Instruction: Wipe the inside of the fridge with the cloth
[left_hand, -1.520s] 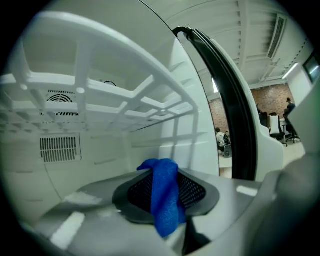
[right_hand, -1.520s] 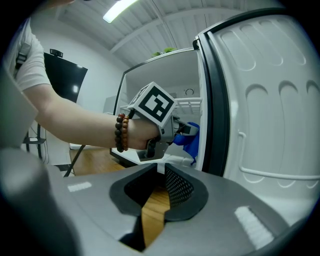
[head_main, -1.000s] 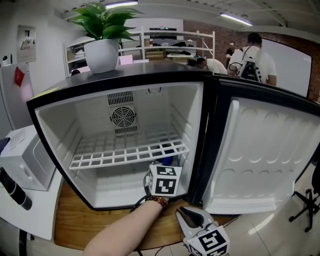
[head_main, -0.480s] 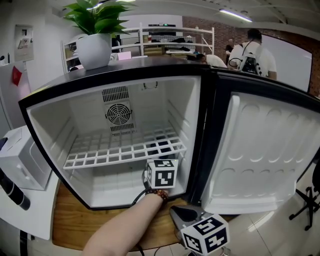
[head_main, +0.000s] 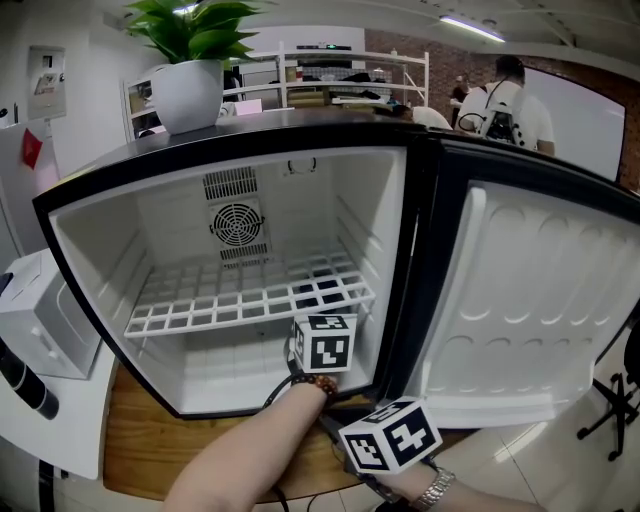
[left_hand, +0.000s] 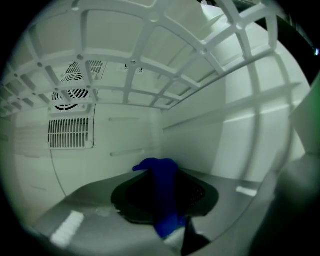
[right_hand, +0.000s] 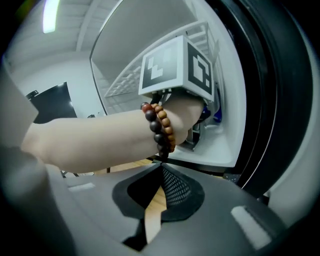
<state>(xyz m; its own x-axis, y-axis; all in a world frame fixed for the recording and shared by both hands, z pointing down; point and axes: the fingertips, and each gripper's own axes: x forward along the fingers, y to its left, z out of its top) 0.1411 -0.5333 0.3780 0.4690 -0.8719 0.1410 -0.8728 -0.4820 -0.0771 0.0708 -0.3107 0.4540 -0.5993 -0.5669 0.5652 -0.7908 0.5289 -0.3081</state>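
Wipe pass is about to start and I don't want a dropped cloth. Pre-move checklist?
1. Fridge door swung open: ok.
2. Blue cloth gripped in left tool, whose jaws have just been closing on it: ok.
3. Left tool inside the fridge, below the wire shelf: ok.
4. Cloth touching the back wall: cannot tell.
5. Right tool shut, empty, outside the fridge: ok.
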